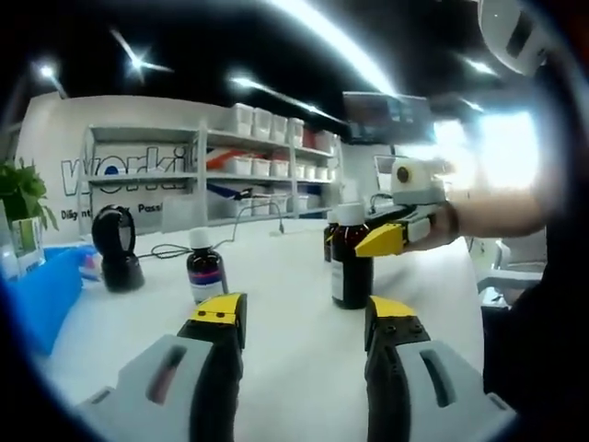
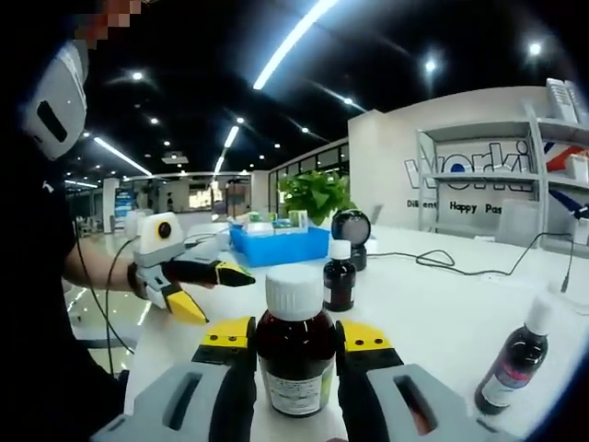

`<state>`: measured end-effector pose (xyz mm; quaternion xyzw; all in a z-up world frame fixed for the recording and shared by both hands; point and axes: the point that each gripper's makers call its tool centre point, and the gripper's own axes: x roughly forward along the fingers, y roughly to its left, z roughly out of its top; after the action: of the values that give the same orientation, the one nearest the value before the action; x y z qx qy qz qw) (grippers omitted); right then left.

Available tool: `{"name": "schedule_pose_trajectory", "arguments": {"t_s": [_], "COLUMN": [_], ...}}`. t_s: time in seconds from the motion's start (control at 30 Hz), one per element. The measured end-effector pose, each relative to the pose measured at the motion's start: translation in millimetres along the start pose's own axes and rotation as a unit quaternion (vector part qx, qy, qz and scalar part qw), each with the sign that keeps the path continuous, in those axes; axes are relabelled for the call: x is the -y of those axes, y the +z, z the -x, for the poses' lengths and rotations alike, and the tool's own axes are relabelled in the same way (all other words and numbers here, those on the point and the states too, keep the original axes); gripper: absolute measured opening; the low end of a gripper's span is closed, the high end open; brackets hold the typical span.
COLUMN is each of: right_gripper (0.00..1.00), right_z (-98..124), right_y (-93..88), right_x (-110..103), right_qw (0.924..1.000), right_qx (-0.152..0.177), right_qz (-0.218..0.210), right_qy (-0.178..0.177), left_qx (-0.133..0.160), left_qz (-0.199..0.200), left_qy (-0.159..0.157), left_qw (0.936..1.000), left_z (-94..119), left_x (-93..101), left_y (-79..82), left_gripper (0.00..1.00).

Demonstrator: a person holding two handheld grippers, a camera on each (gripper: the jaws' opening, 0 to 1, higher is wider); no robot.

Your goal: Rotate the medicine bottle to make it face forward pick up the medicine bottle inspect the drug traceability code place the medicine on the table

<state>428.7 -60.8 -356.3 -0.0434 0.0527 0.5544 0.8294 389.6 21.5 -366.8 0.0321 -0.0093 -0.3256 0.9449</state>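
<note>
In the right gripper view, the right gripper (image 2: 294, 345) clasps a brown medicine bottle (image 2: 294, 354) with a white cap between its yellow-tipped jaws, the bottle standing upright on the white table (image 2: 433, 313) with its label toward the camera. To the left, the left gripper (image 2: 221, 290) hangs above the table edge in a person's hand, its yellow-tipped jaws spread and nothing between them. Just beyond the held bottle stands a small dark bottle (image 2: 340, 274) with a white cap. At the right edge a slim dropper bottle (image 2: 517, 357) with a purple label leans on the tabletop. Farther back sit a blue tray (image 2: 276, 246), a round black scanner (image 2: 351, 230) with a black cable (image 2: 460, 267) trailing across the table, and a leafy green plant (image 2: 316, 193). Shelving (image 2: 479, 175) stands against the far wall.

In the left gripper view, the left gripper (image 1: 304, 322) shows its two jaws parted over bare table, gripping nothing. Ahead of them the medicine bottle (image 1: 352, 262) stands near the right, with the right gripper (image 1: 391, 238) closed around it from the side. The small dark bottle (image 1: 204, 267) stands well apart to the left, the scanner (image 1: 117, 249) farther left, and white shelves (image 1: 239, 166) with stacked containers line the back.
</note>
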Motion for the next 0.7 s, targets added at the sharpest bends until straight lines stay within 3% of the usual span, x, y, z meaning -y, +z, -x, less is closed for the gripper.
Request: {"name": "schedule_pose_trajectory", "arguments": {"t_s": [0.33,0.7], "right_gripper": [0.29,0.29], "right_z": [1.5,2.8], "right_y": [0.0,-1.0], "right_x": [1.4,2.8], "right_qw": [0.9975,0.9892], "right_qx": [0.003,-0.004], "right_qz": [-0.005,-0.015], "right_qy": [-0.071,-0.146], "left_qx": [0.005,0.018], "left_qz": [0.004,-0.007], "left_qy": [0.011,0.012], "left_qw": [0.9999,0.9997], "left_z": [2.3,4.4], "left_x": [-1.6,-0.6], "left_y": [0.7,6.2], "left_gripper": [0.41,0.38]}}
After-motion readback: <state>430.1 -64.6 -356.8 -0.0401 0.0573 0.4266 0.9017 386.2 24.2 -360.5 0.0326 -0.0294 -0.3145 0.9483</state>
